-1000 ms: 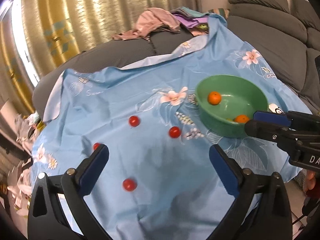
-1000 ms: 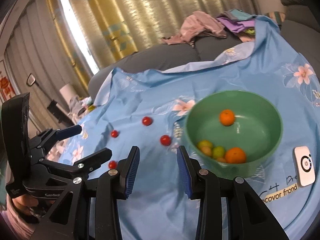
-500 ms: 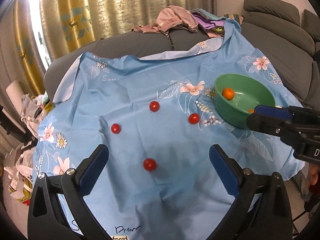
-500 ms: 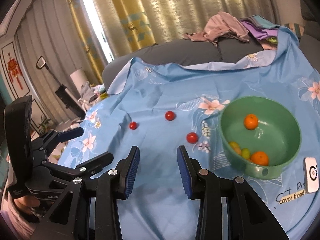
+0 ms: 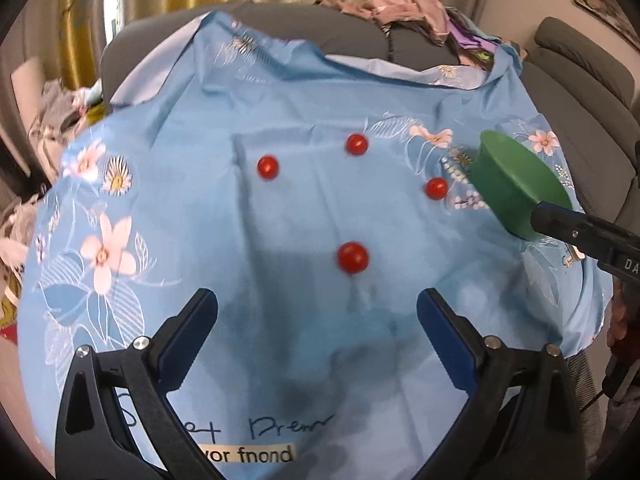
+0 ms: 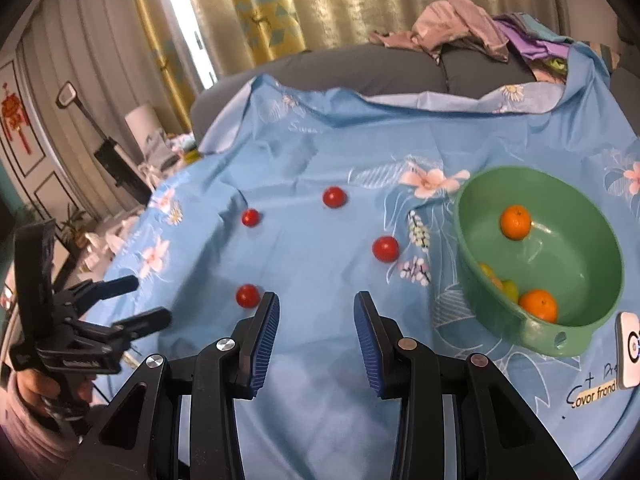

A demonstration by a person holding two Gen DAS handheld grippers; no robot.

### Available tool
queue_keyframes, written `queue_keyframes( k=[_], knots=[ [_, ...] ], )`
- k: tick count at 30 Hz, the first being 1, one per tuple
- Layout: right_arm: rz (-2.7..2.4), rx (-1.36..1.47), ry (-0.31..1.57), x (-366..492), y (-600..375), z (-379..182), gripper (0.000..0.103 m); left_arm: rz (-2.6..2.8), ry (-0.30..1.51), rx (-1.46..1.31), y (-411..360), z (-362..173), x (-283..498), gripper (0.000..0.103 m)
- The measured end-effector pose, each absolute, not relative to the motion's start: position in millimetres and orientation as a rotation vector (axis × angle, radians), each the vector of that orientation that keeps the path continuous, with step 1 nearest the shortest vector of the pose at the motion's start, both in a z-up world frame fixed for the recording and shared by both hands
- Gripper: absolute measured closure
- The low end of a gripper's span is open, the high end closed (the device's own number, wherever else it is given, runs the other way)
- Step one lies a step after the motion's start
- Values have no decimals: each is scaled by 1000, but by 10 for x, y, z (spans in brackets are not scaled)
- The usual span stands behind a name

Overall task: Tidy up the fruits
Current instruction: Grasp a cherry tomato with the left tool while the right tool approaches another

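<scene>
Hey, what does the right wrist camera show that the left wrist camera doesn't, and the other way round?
Only the right wrist view looks into the green bowl: two oranges, small yellow-green fruits, plus a white device beside it. Only the left wrist view shows the whole printed label on the near cloth edge. Both show four cherry tomatoes on the blue floral cloth, the bowl's outside, and both grippers, left and right, open and empty.

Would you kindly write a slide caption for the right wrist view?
Open right gripper above blue floral cloth; four red tomatoes lie loose beside a green bowl holding oranges.
</scene>
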State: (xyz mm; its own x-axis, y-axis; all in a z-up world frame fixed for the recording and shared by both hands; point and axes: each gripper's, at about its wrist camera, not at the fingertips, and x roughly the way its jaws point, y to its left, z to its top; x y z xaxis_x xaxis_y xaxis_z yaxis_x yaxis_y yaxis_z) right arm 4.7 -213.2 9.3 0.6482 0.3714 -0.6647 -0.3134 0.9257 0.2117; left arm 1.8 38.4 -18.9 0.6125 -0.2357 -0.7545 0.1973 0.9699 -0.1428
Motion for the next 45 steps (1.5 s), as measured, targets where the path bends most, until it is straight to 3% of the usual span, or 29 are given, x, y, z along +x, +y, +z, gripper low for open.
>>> queue_keyframes(
  k=[8, 16, 24, 25, 45],
  knots=[
    [388, 61, 827, 209, -2055, -138, 64, -322, 923, -26, 163, -377, 232, 15],
    [349, 24, 859, 417, -2081, -303, 64, -349, 984, 30, -80, -633, 571, 52],
    [350, -3, 861, 611, -2036, -364, 64, -333, 1000, 101, -151, -763, 707, 69],
    [349, -7, 861, 632, -2028, -370, 64, -333, 997, 100, -145, -759, 711, 74],
    [174, -341, 889, 1285, -1732, -569, 64, -383, 938, -13, 60, -529, 679, 76]
  ],
)
